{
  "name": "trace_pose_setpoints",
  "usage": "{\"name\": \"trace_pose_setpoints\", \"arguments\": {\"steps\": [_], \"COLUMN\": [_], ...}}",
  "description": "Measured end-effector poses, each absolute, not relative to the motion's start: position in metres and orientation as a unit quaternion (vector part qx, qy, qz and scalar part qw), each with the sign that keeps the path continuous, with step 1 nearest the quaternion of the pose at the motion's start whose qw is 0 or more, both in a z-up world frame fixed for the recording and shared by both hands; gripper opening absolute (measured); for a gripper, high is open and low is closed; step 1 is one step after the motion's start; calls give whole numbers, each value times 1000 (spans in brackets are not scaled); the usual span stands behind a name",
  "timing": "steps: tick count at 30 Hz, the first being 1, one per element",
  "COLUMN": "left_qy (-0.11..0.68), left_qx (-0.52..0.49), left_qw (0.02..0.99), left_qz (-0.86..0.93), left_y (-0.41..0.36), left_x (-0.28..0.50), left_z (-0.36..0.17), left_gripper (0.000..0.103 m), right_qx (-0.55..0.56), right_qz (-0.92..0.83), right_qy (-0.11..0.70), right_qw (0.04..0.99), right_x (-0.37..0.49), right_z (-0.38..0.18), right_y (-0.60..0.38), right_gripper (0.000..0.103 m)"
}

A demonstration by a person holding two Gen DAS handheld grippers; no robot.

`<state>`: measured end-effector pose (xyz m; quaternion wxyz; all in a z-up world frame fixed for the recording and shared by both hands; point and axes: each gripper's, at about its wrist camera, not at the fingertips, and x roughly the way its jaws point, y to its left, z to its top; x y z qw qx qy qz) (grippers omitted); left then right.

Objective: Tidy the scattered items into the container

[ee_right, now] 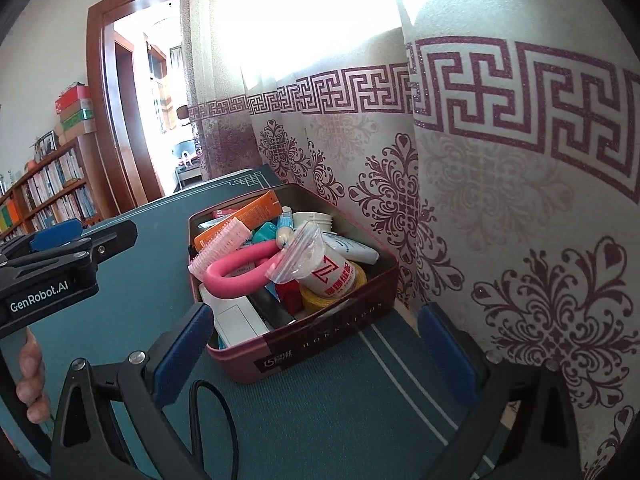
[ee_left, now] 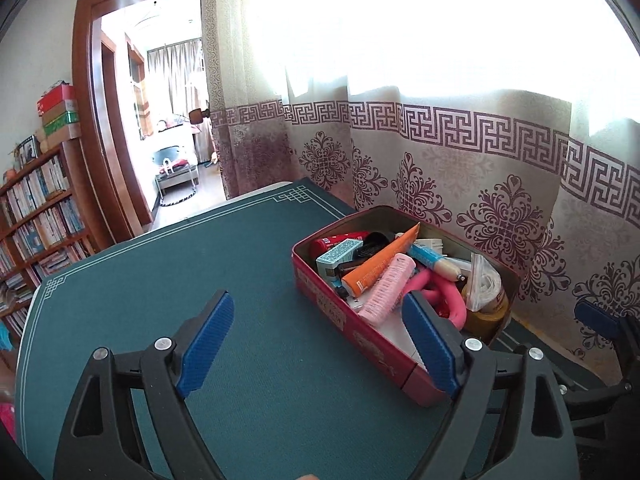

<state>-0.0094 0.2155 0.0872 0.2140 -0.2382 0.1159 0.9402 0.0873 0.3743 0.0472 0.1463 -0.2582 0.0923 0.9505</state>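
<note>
The tin [ee_right: 320, 344] is dark red with a maroon band at the near end; inside lie an orange tube [ee_left: 380, 264], a pale pink brush [ee_right: 218, 242] and a bright pink bent tube [ee_right: 236, 274]. The table mat [ee_left: 168, 264] is teal with white line borders. The curtain [ee_left: 460, 168] is cream with a purple key-pattern band and floral medallions. The pads [ee_left: 208, 344] are blue.

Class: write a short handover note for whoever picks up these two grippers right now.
Left gripper: open, empty, over the mat beside the tin.
Right gripper: open, empty, facing the tin's near end.
Tin sits at the mat's far edge by the curtain, packed with items: orange tube, pink brush, zip bag.
Done: no loose items visible on the mat.
Left: check outside these views.
</note>
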Motion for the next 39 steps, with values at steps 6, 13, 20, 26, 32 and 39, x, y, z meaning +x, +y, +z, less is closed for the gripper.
{"name": "trace_pose_setpoints", "arguments": {"steps": [6,13,20,26,32,39], "left_qy": [139,122,115,110,102,115], "left_qx": [-222,-243,-251,-258,-269,-259], "left_qw": [189,214,224,231,248,248], "left_qz": [946,938,935,931,925,927], "left_y": [211,209,211,217,225,233], "left_x": [8,15,16,14,8,9], "left_z": [88,87,87,86,85,82], "left_gripper": [93,93,93,93,93,93], "right_qx": [-255,-247,-249,-259,-265,-272], "right_qz": [954,959,959,957,954,951], "right_qy": [72,58,36,39,51,59], "right_qw": [138,130,127,128,132,134], "right_x": [94,105,111,108,105,102], "right_z": [53,62,65,57,51,46], "right_y": [360,351,346,352,361,367], "right_gripper": [102,102,102,102,102,102]}}
